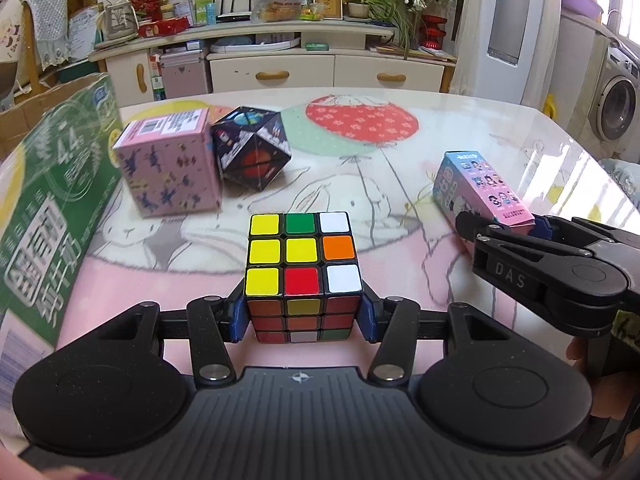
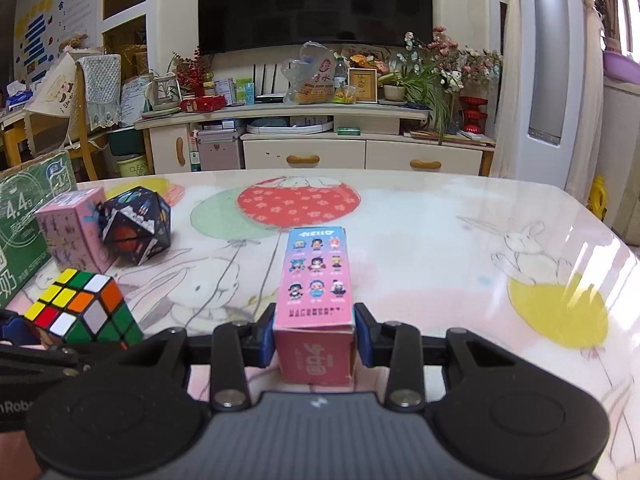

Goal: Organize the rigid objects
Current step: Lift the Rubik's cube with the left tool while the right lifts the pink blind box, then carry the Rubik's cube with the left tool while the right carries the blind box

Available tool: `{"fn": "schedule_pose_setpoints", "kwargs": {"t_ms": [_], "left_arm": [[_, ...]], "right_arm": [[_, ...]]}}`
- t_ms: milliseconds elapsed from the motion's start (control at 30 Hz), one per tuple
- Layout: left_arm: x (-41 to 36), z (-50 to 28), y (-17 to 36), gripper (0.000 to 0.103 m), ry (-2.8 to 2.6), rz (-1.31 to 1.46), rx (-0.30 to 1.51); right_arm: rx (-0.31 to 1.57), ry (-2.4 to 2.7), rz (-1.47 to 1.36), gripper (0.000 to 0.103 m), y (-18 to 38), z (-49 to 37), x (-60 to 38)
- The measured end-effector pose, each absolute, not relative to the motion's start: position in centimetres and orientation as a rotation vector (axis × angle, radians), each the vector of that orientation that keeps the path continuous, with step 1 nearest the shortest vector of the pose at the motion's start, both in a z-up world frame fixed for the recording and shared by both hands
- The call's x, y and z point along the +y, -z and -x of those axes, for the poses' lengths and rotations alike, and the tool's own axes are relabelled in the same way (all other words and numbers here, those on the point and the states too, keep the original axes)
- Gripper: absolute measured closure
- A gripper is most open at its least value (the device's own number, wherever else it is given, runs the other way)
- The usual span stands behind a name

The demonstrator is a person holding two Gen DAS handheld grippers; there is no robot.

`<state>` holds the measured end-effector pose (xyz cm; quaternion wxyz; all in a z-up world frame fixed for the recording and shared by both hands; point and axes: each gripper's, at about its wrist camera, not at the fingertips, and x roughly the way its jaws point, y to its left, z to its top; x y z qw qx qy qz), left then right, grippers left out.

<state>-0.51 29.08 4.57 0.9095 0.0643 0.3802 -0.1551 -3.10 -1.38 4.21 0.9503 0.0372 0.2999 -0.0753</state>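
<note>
1. Two grippers were in use, each holding one item. The left gripper had its blue pads pressed against both sides of one Rubik's cube, a glossy stickered plastic cube that sat near the table's near edge, its top showing yellow, green, white, orange and red squares.
2. The right gripper clamped the near end of one tall cartoon box, a pink-and-blue printed cardboard carton lying on its side, lengthwise away from the camera, toward the right of the table.
3. The right gripper's black linkage stood just right of the cube in the left wrist view, beside the left gripper.
4. Farther in, toward the table's left edge, stood one pink box, a square printed carton, and touching its right side one dark faceted puzzle with space pictures on angular faces.
5. One large green carton lay tilted along the left edge, close to the pink box.
6. The table wore a glossy cover printed with rabbits and balloons.
7. Beyond the far edge stood a cluttered cream sideboard.
</note>
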Motion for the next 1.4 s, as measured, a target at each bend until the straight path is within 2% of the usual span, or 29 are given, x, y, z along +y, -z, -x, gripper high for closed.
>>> {"fn": "schedule_pose_setpoints", "kwargs": {"t_ms": [667, 1400], "left_arm": [[31.7, 3.1, -4.8, 0.04, 0.329, -0.066, 0.806], [33.0, 4.0, -7.8, 0.04, 0.391, -0.03, 0.771]], "right_arm": [[0.627, 0.167, -0.094, 0.067, -4.8, 8.2, 2.5], [0.606, 0.159, -0.039, 0.067, -7.4, 11.3, 5.2]]}}
